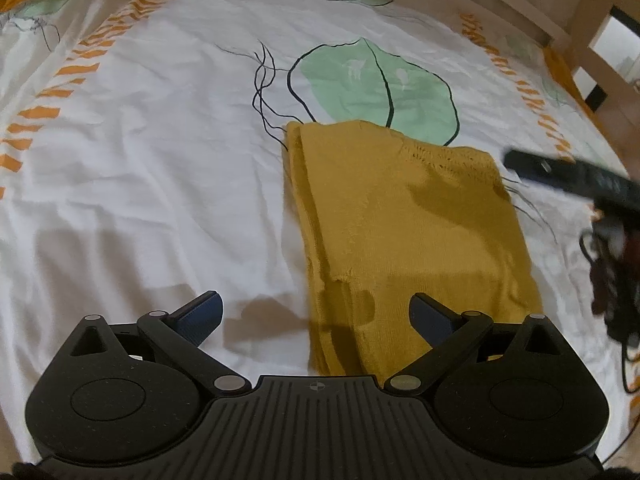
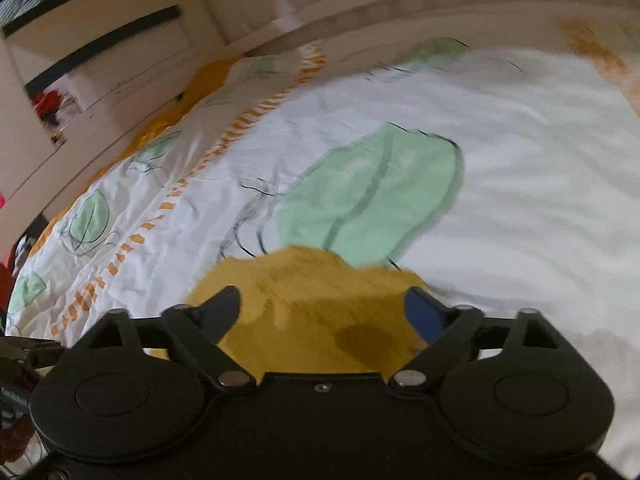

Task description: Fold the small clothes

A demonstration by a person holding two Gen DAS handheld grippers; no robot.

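The folded mustard knit (image 1: 404,232) lies on the bed's leaf-print sheet (image 1: 140,168) just ahead of both tools, left tool (image 1: 316,314) and right tool (image 2: 324,312) spread wide, pinching nothing.

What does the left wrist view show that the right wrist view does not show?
Only the left wrist view shows the whole folded mustard garment lying flat, the open left gripper, and the right gripper's finger from outside. Only the right wrist view shows the open right gripper from behind, nothing pinched, and furniture with dark handles beyond the bed, blurred. Both show the garment on the white bedsheet with a green leaf print.
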